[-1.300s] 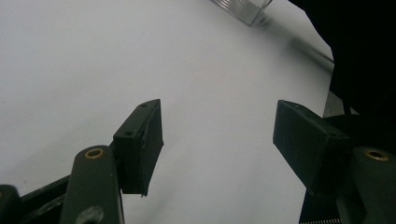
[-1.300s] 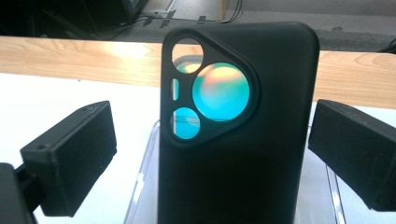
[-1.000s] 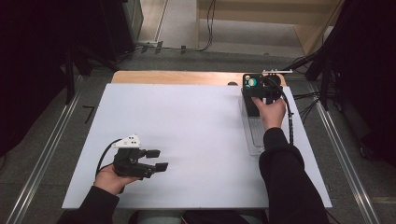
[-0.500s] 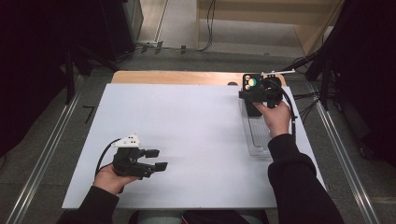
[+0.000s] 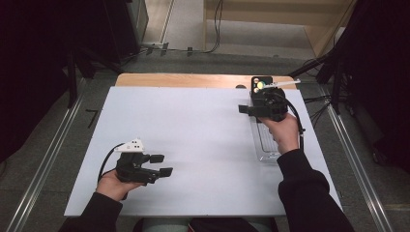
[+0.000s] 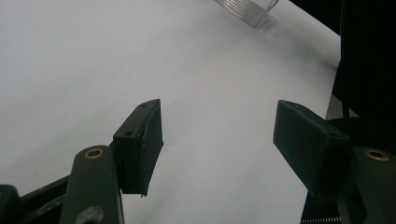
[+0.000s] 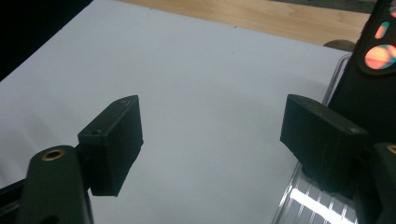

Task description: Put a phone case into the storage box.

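Now right gripper turned toward table's left edge above clear tray, jaws wide, empty; left gripper unmoved near front edge, jaws wide, empty.

Black grippers, clear ribbed tray, white table

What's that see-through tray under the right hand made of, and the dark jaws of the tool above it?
The clear tray looks like glossy transparent plastic: the white table shows through it, and its ribbed base catches bright glints. The right gripper has matte black jaws, likely moulded or printed plastic, with dull blocky faces and brass-coloured pivot inserts.
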Action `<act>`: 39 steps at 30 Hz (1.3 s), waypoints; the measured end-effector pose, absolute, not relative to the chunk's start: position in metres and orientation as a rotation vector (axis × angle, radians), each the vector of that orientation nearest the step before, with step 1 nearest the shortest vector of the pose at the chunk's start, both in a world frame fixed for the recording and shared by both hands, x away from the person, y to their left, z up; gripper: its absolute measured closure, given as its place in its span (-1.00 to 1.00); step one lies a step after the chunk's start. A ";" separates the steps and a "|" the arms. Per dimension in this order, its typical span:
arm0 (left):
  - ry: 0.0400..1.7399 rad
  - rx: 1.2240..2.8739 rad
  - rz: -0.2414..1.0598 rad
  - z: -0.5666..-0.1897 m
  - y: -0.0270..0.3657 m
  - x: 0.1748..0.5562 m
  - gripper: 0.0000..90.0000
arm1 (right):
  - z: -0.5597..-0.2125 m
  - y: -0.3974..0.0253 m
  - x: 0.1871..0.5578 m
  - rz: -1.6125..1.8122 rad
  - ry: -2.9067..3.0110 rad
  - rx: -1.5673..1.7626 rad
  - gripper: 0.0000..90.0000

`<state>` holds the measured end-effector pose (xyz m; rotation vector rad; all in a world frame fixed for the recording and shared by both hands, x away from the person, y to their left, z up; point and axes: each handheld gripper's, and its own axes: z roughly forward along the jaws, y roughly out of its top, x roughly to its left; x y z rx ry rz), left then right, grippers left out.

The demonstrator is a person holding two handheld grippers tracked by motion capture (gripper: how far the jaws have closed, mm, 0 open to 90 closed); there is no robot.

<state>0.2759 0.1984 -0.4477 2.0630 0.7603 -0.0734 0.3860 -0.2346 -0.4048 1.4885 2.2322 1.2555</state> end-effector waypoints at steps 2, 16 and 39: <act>0.760 2.062 -0.075 -0.447 0.199 0.276 -0.25 | -0.406 -0.233 0.382 1.257 2.257 1.474 -0.57; 0.767 2.061 -0.095 -0.446 0.202 0.275 -0.25 | -0.411 -0.222 0.337 1.329 2.408 1.334 -0.56; 0.782 2.048 -0.092 -0.445 0.208 0.262 -0.26 | -0.448 -0.235 0.251 1.327 2.531 1.137 -0.55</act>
